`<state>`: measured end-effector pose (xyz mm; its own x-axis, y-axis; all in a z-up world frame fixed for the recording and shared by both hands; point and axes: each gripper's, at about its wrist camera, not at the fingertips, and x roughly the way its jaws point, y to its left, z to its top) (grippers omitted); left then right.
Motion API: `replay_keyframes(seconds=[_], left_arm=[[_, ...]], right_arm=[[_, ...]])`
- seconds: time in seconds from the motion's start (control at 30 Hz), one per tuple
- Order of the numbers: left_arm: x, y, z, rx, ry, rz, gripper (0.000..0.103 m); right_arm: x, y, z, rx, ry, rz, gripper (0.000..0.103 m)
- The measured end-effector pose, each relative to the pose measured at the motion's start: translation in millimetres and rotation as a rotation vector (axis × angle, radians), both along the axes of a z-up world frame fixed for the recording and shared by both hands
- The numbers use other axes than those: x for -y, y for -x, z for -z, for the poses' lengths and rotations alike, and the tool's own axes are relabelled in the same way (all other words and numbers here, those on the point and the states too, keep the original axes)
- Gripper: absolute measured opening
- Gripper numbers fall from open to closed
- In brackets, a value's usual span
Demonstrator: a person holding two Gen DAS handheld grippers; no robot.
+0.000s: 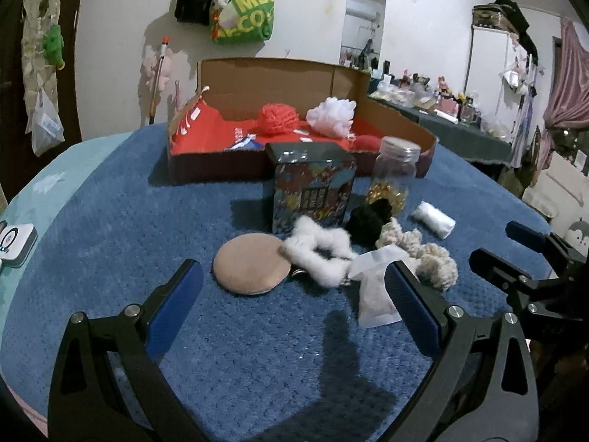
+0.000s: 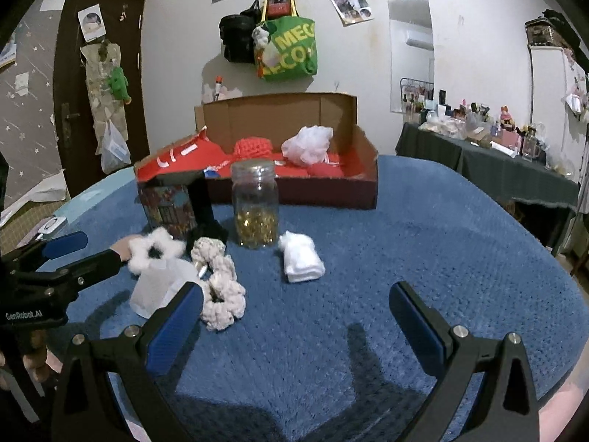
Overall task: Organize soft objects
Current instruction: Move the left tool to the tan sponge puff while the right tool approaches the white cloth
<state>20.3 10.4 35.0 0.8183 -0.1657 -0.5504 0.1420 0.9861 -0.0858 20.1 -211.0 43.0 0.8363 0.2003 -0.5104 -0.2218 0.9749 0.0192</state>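
1. Holding both tools low over the blue cloth (image 1: 110,221), you have the left gripper (image 1: 294,298) spread wide with nothing between its blue pads (image 1: 176,305); the right gripper (image 2: 296,322) is just as wide and empty.
2. Ahead of your left gripper lie a round tan puff (image 1: 250,263), a white fluffy scrunchie (image 1: 318,254) touching it, a black scrunchie (image 1: 368,219), a cream knitted scrunchie (image 1: 427,252) and a white paper pouch (image 1: 373,287), all bunched together.
3. A rolled white cloth (image 2: 302,256) sits apart, ahead of your right gripper, just beside the glass jar (image 2: 256,204) with gold bits inside.
4. Behind the pile a patterned box (image 1: 313,188) stands upright.
5. At the back, the open cardboard box (image 1: 279,77) with its red lining holds a red mesh ball (image 1: 278,118) and a white mesh ball (image 1: 331,114).
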Motion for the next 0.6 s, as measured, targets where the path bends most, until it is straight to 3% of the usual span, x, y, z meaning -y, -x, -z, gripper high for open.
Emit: replay_keyframes(seconds=[0.37, 0.6], left_arm=[[-16, -22, 1, -0.061, -0.059, -0.029, 0.101], [-27, -43, 5, -0.149, -0.086, 0.03, 0.101]], right_arm=[[6, -18, 4, -0.05, -0.006, 0.015, 0.103], [8, -42, 8, -0.107, 0.01, 0.017, 0.103]])
